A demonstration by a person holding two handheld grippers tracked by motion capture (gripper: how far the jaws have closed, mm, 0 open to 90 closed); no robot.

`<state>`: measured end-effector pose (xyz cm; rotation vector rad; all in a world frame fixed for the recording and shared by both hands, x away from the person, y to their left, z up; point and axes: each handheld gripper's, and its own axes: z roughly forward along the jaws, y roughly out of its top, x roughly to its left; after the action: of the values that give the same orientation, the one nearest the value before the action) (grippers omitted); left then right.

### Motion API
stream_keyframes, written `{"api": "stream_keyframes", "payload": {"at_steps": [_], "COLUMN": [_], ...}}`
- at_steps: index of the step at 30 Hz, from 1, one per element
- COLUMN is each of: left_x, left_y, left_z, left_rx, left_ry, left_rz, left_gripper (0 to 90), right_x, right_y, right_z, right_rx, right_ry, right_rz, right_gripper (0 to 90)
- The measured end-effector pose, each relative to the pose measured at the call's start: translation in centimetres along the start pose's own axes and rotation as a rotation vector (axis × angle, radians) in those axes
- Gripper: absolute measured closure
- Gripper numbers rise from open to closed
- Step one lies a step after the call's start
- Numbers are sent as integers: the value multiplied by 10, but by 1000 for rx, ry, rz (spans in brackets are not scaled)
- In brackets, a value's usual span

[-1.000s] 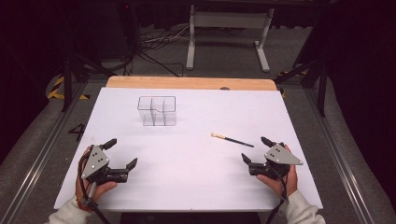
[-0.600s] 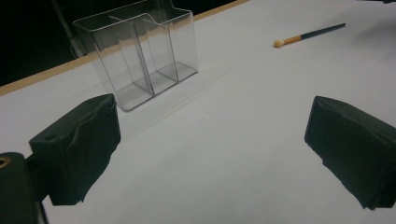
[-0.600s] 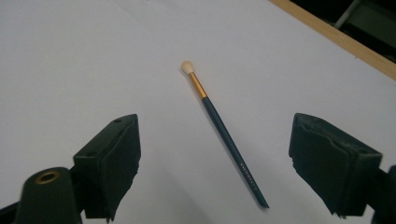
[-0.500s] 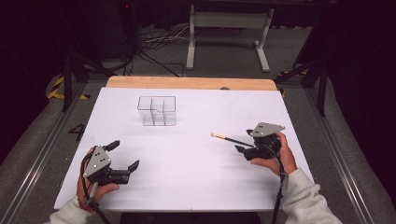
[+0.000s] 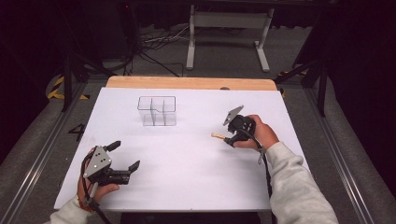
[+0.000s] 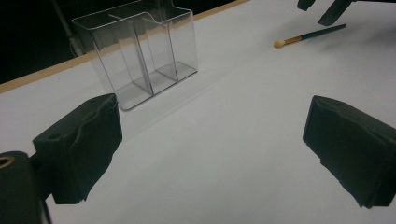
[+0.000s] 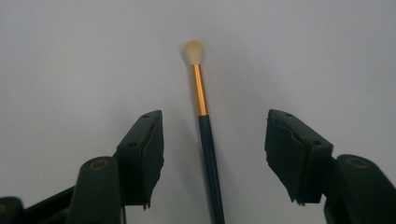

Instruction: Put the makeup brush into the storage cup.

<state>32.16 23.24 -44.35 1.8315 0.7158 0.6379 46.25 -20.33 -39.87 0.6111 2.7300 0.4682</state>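
Observation:
A thin brush with a dark handle, gold ferrule and pale tip (image 7: 206,126) lies on the white table, its tip (image 5: 215,136) poking out left of my right gripper (image 5: 231,136). In the right gripper view the right gripper (image 7: 215,125) stands open, one jaw on each side of the handle, touching neither. A clear plastic organizer (image 5: 157,111) with several compartments stands empty at the back left. My left gripper (image 5: 125,155) is open near the front left, holding nothing. Its own view has the organizer (image 6: 140,51) ahead and the brush (image 6: 308,36) far right.
The white tabletop (image 5: 196,172) has a wooden strip (image 5: 187,82) along its far edge. Beyond it on the dark floor are a metal stand (image 5: 226,21) and cables. Rails run along both sides of the table.
My right gripper has moved forward and left from the front right of the table to the brush, and now straddles its handle. The left gripper has barely moved.

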Motion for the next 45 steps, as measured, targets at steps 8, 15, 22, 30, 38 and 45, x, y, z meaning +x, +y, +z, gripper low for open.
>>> {"api": "stream_keyframes", "payload": {"at_steps": [8, 15, 22, 30, 38, 45], "left_x": [-1, -1, 2, 2, 3, 6], "left_y": [0, -1, -2, -2, -1, 2], "left_z": [2, 2, 2, 1, -2, -4], "left_rx": [11, 14, 5, 6, -35, -39], "left_ry": [-5, -17, -32, -31, -40, -38], "left_rz": [9, 2, -18, -22, -38, -47], "left_gripper": [55, 61, 66, 72, 71, 74], "right_x": [-14, -21, -19, -14, -21, -18], "right_y": [17, 20, 23, 21, -1, -17], "right_z": [20, 35, 35, 32, 10, -29], "right_rx": [122, 197, 214, 203, -14, -366], "right_ry": [64, 134, 188, 171, 132, 9], "right_rz": [-1, 30, 2, -26, 92, 206], "right_gripper": [416, 570, 808, 843, 844, 844]}}
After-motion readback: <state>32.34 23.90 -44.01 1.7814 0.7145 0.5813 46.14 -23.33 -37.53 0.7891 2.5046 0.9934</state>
